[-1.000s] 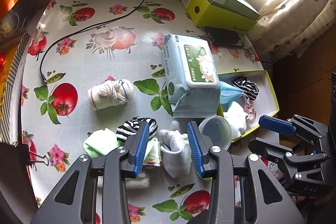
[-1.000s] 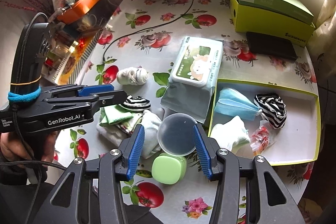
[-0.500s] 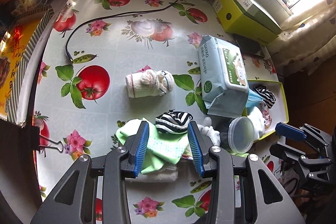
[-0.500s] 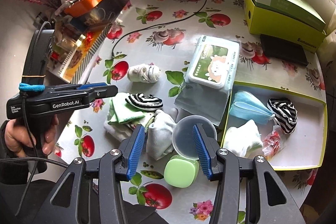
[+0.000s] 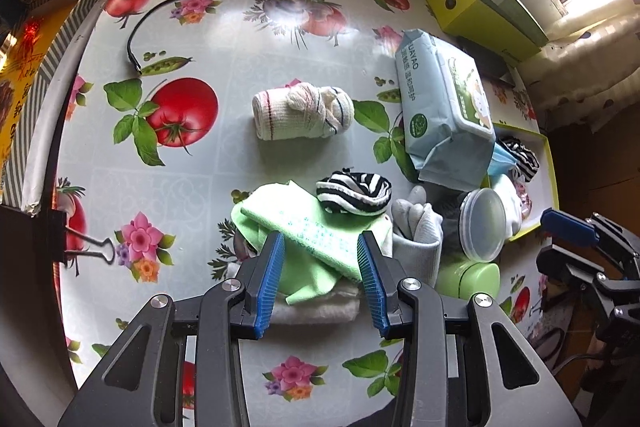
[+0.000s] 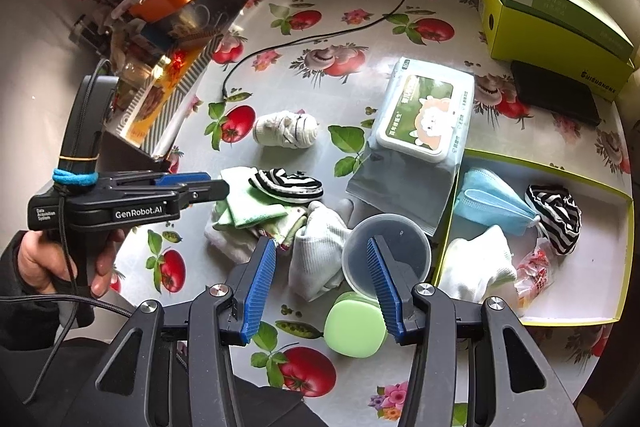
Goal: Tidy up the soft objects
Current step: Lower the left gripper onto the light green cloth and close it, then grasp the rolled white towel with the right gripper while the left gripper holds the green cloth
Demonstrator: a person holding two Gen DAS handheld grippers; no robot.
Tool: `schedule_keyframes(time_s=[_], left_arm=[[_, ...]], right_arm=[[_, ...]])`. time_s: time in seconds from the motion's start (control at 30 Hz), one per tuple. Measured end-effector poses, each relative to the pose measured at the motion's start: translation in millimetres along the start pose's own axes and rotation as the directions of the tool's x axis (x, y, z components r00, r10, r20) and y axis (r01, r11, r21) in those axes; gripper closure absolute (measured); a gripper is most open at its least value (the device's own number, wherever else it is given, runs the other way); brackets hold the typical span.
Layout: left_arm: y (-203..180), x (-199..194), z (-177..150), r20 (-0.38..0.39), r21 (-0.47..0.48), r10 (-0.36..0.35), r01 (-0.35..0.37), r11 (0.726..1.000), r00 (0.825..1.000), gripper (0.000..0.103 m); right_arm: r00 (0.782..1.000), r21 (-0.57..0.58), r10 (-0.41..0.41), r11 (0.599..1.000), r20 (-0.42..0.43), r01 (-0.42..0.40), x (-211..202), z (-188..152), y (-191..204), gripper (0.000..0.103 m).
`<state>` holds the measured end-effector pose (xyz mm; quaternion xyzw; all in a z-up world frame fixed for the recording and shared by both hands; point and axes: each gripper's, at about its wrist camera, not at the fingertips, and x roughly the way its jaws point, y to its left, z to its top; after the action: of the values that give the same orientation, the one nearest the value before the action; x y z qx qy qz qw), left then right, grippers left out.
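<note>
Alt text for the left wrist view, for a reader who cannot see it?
The open left gripper points down over a green cloth in a pile of soft things on a fruit-patterned tablecloth. A striped sock lies on the pile, a rolled sock beyond.

A lived-in home — fruit-print oilcloth table [image 5: 248,39], curtained window [image 5: 576,27], wet-wipes pack [image 6: 424,115] among household clutter.

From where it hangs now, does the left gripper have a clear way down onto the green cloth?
Probably yes. The left gripper is open with the green cloth between its jaws and nothing above it there. The striped sock rests on the cloth's far edge, beyond the fingertips.
</note>
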<state>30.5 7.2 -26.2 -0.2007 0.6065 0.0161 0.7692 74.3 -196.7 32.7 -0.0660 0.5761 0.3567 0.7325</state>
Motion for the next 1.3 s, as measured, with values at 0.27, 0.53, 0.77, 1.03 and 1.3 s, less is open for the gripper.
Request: schedule_keyframes(time_s=[0.27,0.53,0.77,1.03,1.3], left_arm=[[-9.6,22.7,-5.7,-0.06,0.003,-0.022,0.022,1.0,0.998,0.064],[-3.4,26.4,-3.0,-0.03,-0.024,-0.018,0.018,1.0,0.999,0.085],[10.7,9.7,1.3,0.024,-0.07,-0.052,0.054,0.996,0.998,0.096],[31.0,-17.8,13.3,0.111,-0.121,-0.043,0.057,0.991,0.993,0.096],[52.3,-22.8,15.3,0.131,-0.17,-0.035,0.058,0.984,0.991,0.096]], right_arm=[[1.0,0.002,0.001,1.0,-0.014,-0.001,3.5,-0.3,-0.4,0.056],[1.0,-0.009,0.005,1.0,-0.024,-0.006,6.9,0.5,2.6,0.056],[0.999,-0.027,0.008,1.0,-0.034,-0.008,11.3,5.4,7.5,0.056],[0.999,-0.073,0.014,0.997,-0.041,-0.017,22.7,19.7,20.3,0.056],[0.997,-0.113,0.02,0.993,-0.073,-0.028,46.0,34.1,33.6,0.056]])
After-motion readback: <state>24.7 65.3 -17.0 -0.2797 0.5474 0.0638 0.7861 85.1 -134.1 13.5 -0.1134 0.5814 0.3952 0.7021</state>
